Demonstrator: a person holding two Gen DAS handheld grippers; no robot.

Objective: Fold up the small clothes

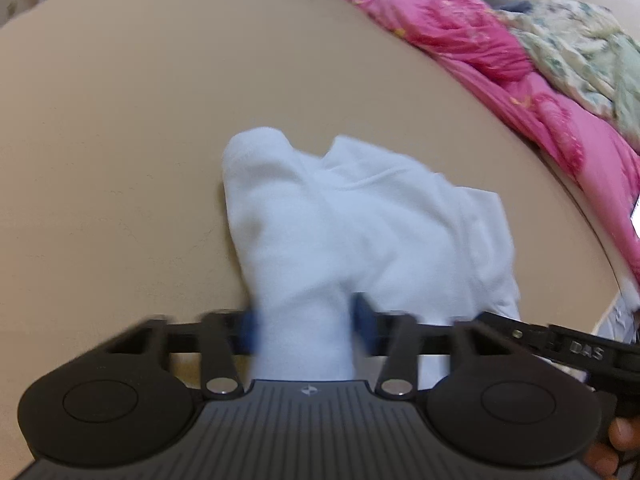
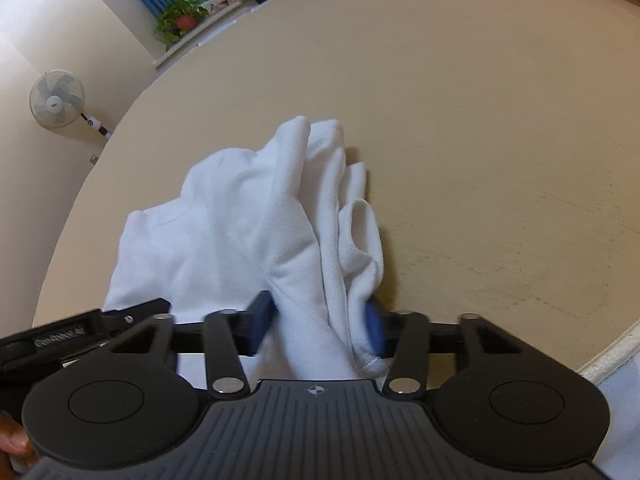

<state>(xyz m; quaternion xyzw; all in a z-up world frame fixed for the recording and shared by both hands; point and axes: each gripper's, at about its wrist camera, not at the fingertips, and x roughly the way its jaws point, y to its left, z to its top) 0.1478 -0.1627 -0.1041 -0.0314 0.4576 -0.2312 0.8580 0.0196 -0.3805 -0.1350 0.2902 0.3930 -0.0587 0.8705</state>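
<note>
A small white garment lies crumpled on the beige table, with its near edge bunched up towards me. My left gripper is shut on a gathered fold of that edge, and the cloth fills the gap between its blue pads. In the right wrist view the same white garment rests on the table. My right gripper is shut on a thick bunch at its right side, one blue pad pressed into the fabric. The two grippers sit close, side by side.
A pink blanket and a floral cloth are heaped along the table's far right. The table's rounded left edge drops to a floor with a standing fan and a potted plant. Fingers grip the handle.
</note>
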